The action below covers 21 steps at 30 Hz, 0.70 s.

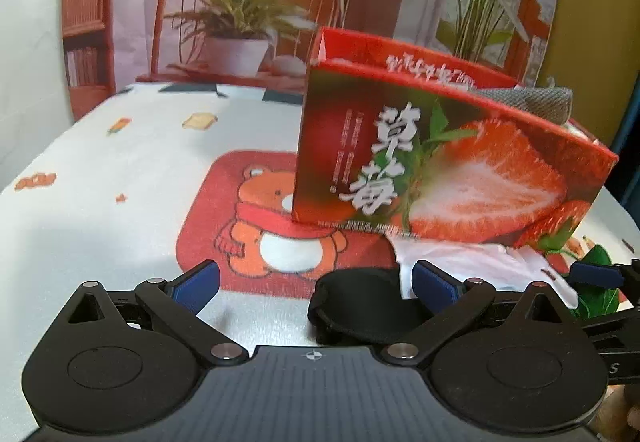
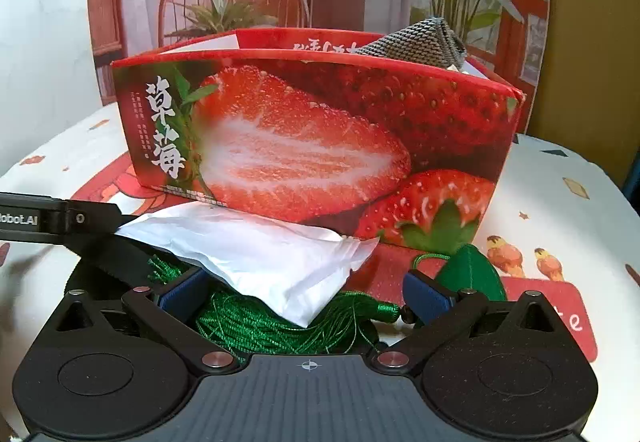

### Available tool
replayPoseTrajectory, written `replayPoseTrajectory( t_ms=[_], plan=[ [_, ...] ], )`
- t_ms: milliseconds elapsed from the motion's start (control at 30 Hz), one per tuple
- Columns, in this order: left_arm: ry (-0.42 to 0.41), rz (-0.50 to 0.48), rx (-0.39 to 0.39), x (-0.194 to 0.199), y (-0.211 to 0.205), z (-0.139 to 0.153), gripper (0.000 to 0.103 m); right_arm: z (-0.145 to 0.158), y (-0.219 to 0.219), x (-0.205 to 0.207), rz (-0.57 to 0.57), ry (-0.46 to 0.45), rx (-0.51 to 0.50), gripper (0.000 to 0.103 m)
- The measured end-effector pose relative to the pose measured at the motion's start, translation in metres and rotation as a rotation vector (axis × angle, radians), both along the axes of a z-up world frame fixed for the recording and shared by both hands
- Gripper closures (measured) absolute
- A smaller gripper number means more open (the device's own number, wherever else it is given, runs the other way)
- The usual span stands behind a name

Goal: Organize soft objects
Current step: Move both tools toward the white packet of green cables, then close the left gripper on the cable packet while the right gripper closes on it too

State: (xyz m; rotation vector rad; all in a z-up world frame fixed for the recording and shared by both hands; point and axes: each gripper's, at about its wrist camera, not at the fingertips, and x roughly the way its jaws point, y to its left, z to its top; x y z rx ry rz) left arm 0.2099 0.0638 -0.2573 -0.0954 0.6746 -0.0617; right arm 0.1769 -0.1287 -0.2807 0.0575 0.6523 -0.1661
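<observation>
A red strawberry-print box [image 1: 452, 162] stands on the table, also in the right wrist view [image 2: 320, 138]; a grey knitted cloth [image 2: 416, 42] sticks out of its top right [image 1: 528, 100]. My left gripper [image 1: 316, 284] is open, with a black soft pad [image 1: 360, 306] lying between its fingers near the right one. My right gripper [image 2: 308, 294] is open over a white soft packet [image 2: 264, 254] and a green tassel ornament [image 2: 280, 326], whose green body [image 2: 472, 274] lies by the right finger. The white packet [image 1: 472, 262] lies in front of the box.
The tablecloth [image 1: 120, 170] is white with a red bear patch [image 1: 256, 222]. A printed backdrop with chair and plants [image 1: 248, 10] stands behind the table. The left gripper's arm [image 2: 52, 220] crosses the left of the right wrist view.
</observation>
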Motion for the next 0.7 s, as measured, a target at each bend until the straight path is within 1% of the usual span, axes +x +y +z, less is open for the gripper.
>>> replayPoseTrajectory(
  t_ms=[133, 233, 333, 367, 400, 467, 500, 533, 600, 700],
  plan=[
    [-0.048, -0.012, -0.005, -0.003, 0.002, 0.009, 0.000, 0.008, 0.000, 0.009, 0.030, 0.002, -0.016, 0.000],
    [-0.082, -0.051, -0.029, -0.004, 0.003, 0.013, 0.000, 0.017, -0.001, 0.013, 0.048, -0.022, -0.025, 0.001],
    [-0.112, -0.083, -0.049, -0.005, 0.002, 0.016, 0.001, 0.026, -0.009, 0.014, 0.030, -0.061, -0.005, 0.001],
    [-0.121, -0.100, -0.056, -0.004, 0.001, 0.017, 0.006, 0.029, -0.012, 0.013, 0.019, -0.073, 0.006, 0.001],
    [-0.133, -0.121, -0.062, -0.004, 0.000, 0.017, 0.017, 0.031, -0.016, 0.013, 0.009, -0.085, 0.023, 0.001],
    [-0.130, -0.185, -0.064, 0.002, -0.007, 0.019, 0.028, 0.033, -0.026, 0.013, -0.009, -0.103, 0.066, 0.002],
    [-0.118, -0.217, -0.062, 0.007, -0.011, 0.019, 0.032, 0.034, -0.031, 0.013, -0.019, -0.111, 0.087, 0.003],
    [-0.110, -0.245, -0.060, 0.010, -0.014, 0.018, 0.033, 0.035, -0.035, 0.013, -0.030, -0.118, 0.102, 0.005],
    [-0.100, -0.290, -0.044, 0.016, -0.022, 0.017, 0.035, 0.036, -0.042, 0.012, -0.049, -0.127, 0.127, 0.013],
    [-0.087, -0.319, -0.001, 0.031, -0.031, 0.015, 0.035, 0.033, -0.048, 0.011, -0.058, -0.130, 0.131, 0.019]
  ],
)
